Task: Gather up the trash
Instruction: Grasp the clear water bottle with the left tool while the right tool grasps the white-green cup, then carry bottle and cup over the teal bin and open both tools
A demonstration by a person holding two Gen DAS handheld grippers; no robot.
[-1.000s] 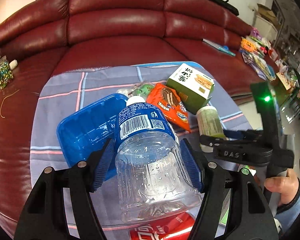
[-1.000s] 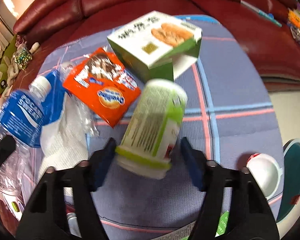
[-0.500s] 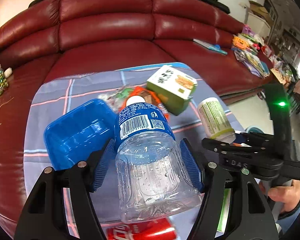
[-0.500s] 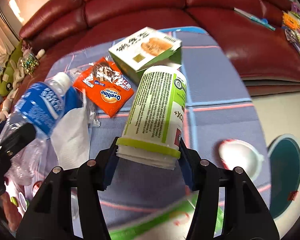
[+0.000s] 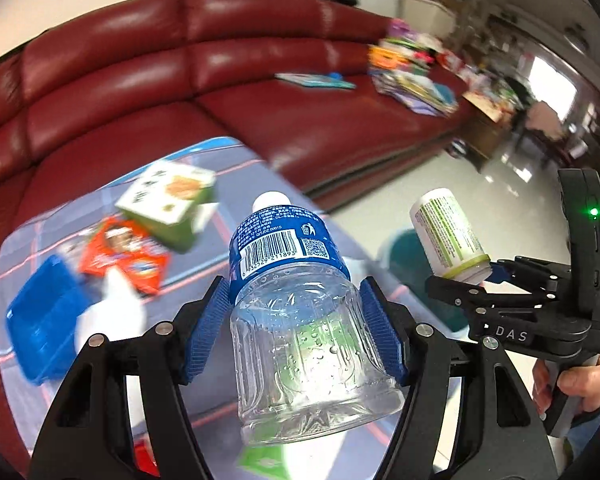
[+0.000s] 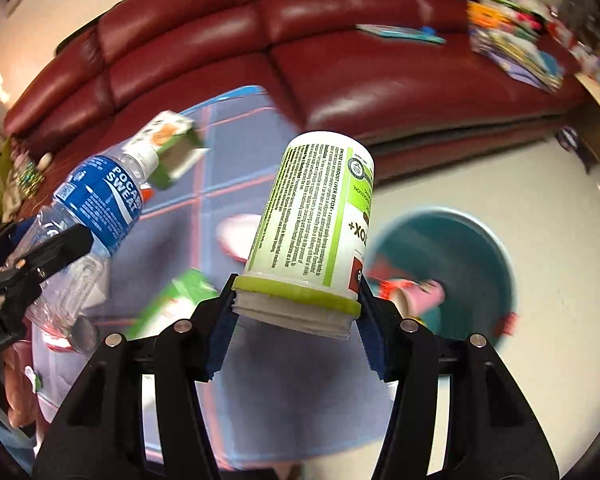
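Note:
My left gripper (image 5: 294,296) is shut on a clear plastic bottle (image 5: 296,320) with a blue label and a white cap, held off the cloth with its cap pointing away. The bottle (image 6: 96,200) also shows at the left of the right wrist view. My right gripper (image 6: 296,300) is shut on a white and green supplement bottle (image 6: 316,216), gripped at its lime cap end. The supplement bottle (image 5: 448,236) hangs at the right of the left wrist view. A teal bin (image 6: 476,256) with trash inside stands on the white floor, beyond and right of the supplement bottle.
On the plaid cloth (image 5: 220,252) lie a green box (image 5: 168,196), an orange snack packet (image 5: 128,256), a blue tray (image 5: 44,320), a white tissue (image 5: 112,312) and a green carton (image 6: 172,300). A red sofa (image 5: 300,120) curves behind, with books and toys (image 5: 412,76) at its right end.
The right gripper closed on the supplement bottle and lifted it. Both grippers swung right with their bottles, away from the cloth, and the teal bin came into fuller view.

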